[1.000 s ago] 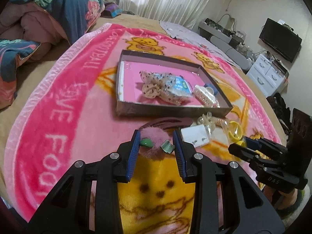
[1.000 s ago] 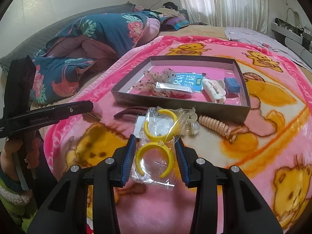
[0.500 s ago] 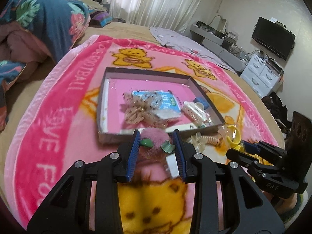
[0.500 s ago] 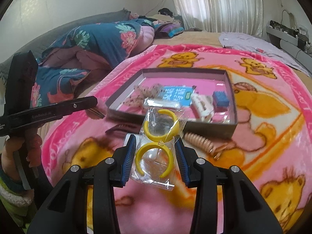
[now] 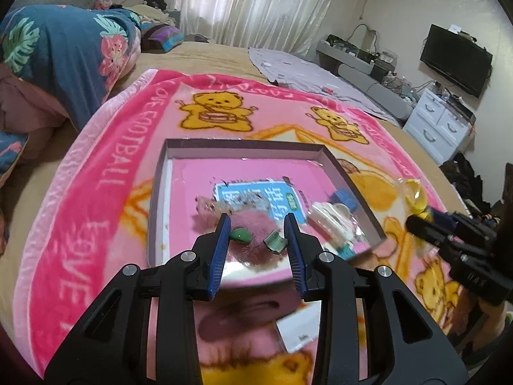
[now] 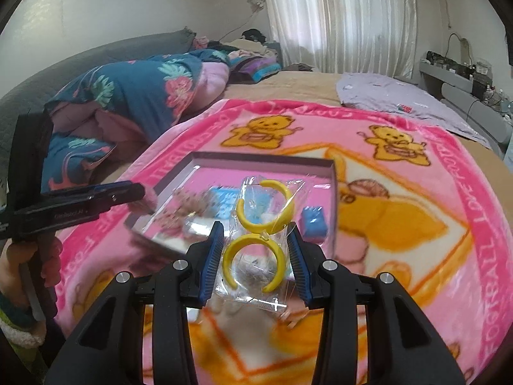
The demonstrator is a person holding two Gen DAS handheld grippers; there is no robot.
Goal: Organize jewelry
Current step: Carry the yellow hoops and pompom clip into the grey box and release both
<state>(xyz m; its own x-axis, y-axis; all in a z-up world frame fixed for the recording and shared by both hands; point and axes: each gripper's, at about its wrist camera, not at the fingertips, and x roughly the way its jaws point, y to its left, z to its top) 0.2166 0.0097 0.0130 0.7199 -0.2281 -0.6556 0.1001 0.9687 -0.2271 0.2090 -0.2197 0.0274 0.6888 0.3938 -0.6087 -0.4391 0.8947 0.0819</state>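
Currently mid-carry: my left gripper (image 5: 258,235) is clenched on the pink pompom (image 5: 253,229), my right gripper (image 6: 255,248) on the bagged yellow hoops (image 6: 259,234), both held over the box (image 5: 160,173). Next, I judge: lower inside the walls, release onto bare floor.

Two yellow hoops (image 6: 256,234); one tray (image 5: 243,143); one pink pompom (image 5: 255,229).

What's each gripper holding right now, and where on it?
Left gripper: pink fuzzy hair clip, jaws pinching its sides. Right gripper: clear bag of yellow hoop earrings, gripped across the lower hoop.
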